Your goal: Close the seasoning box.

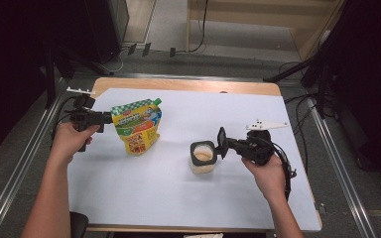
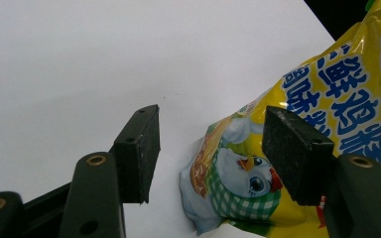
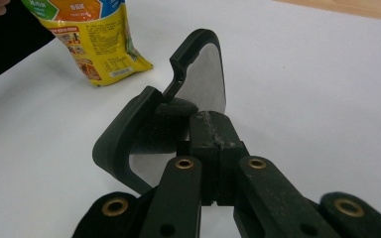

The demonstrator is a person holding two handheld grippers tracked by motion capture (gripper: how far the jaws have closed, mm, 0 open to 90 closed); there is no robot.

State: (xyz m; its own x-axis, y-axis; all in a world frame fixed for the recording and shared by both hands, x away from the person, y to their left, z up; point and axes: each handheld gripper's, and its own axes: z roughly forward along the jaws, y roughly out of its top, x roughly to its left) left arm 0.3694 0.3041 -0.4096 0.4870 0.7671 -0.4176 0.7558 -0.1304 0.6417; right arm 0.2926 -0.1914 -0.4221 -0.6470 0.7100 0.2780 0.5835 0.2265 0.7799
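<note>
High view: a yellow stand-up spout pouch (image 1: 138, 126) is parked upright just right of the left gripper (image 1: 106, 118), and a clear square jar (image 1: 203, 157) (pale powder inside) is left uncovered.

Left gripper view: the jaws are seen spread, pouch between them, unpinched.

Right gripper view: the right gripper (image 3: 198, 130) is clenched on the black hinged lid (image 3: 181, 106).

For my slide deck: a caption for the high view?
Left gripper open at the yellow pouch; right gripper shut on the jar lid.
</note>
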